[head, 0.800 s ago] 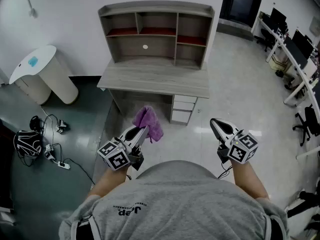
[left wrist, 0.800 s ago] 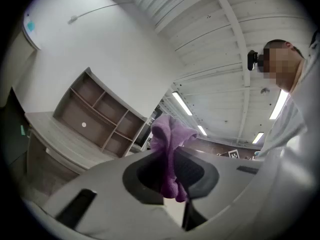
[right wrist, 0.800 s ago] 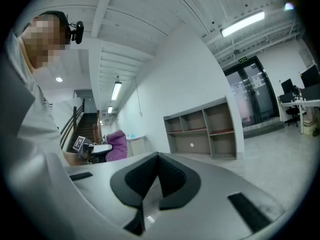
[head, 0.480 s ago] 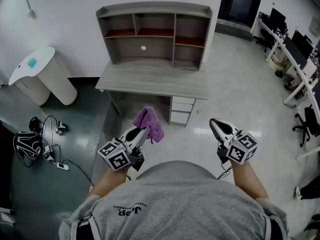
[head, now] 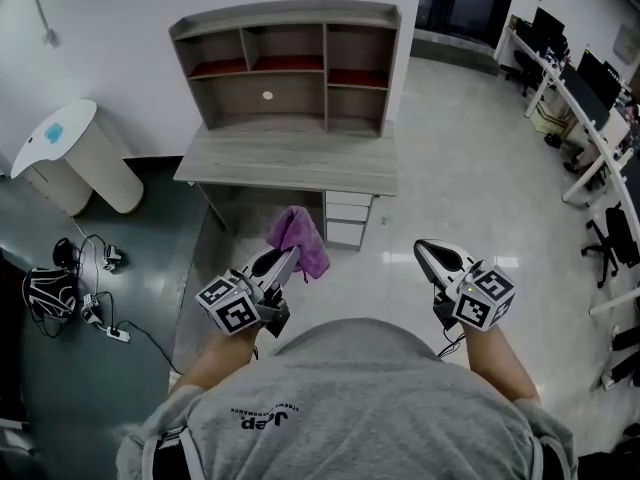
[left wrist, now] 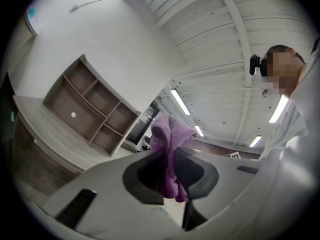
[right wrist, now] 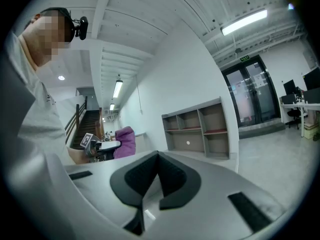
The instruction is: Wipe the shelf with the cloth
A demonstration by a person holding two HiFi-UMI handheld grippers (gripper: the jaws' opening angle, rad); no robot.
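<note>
A grey wooden shelf unit point(head: 285, 63) with several cubbies stands on a desk point(head: 290, 158) against the far wall; it also shows in the left gripper view as the shelf point(left wrist: 90, 106) and in the right gripper view as the shelf point(right wrist: 197, 129). My left gripper point(head: 290, 256) is shut on a purple cloth point(head: 297, 240), which bunches out past the jaws; the cloth point(left wrist: 170, 154) fills the gap in the left gripper view and the cloth point(right wrist: 125, 141) shows at the left of the right gripper view. My right gripper point(head: 425, 250) is shut with nothing in it. Both are held well short of the desk.
A white rounded stand point(head: 75, 158) sits left of the desk. Cables and a dark bag point(head: 55, 293) lie on the floor at the left. Drawers point(head: 347, 218) hang under the desk. Office desks and chairs point(head: 590, 108) line the right side.
The view has shifted: the desk and shelf sit a little further left and nearer in the head view. Both grippers keep their pose, the cloth still in the left one.
</note>
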